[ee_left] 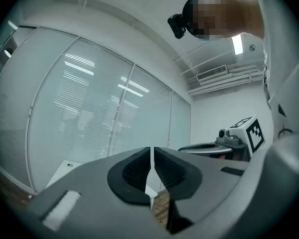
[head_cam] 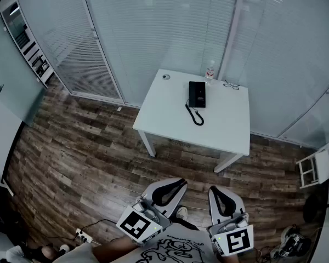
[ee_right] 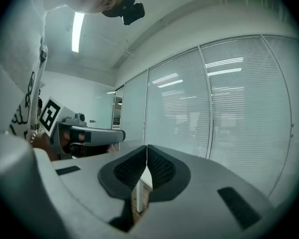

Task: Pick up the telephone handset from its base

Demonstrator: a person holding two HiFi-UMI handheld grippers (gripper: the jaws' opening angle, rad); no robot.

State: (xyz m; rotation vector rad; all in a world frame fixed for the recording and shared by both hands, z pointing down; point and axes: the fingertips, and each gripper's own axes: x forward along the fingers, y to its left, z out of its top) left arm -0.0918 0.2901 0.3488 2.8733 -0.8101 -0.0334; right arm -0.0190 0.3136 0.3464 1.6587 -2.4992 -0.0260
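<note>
A black telephone [head_cam: 197, 94] lies on the white table [head_cam: 170, 111] near its far edge, handset on the base, its coiled cord [head_cam: 195, 115] trailing toward me. Both grippers are held close to my body, well short of the table. My left gripper [head_cam: 172, 188] is shut with nothing in it; in the left gripper view its pads [ee_left: 139, 171] meet. My right gripper [head_cam: 221, 196] is also shut and empty, its pads [ee_right: 159, 169] pressed together. The right gripper [ee_left: 224, 146] shows beside the left one, and the left gripper [ee_right: 87, 135] shows in the right gripper view.
A small bottle [head_cam: 210, 70], a round object [head_cam: 165, 76] and glasses [head_cam: 230, 84] sit at the table's far edge. Glass walls with blinds [head_cam: 170, 32] stand behind. Wood floor [head_cam: 82, 158] lies between me and the table. A white stand [head_cam: 312, 169] is at the right.
</note>
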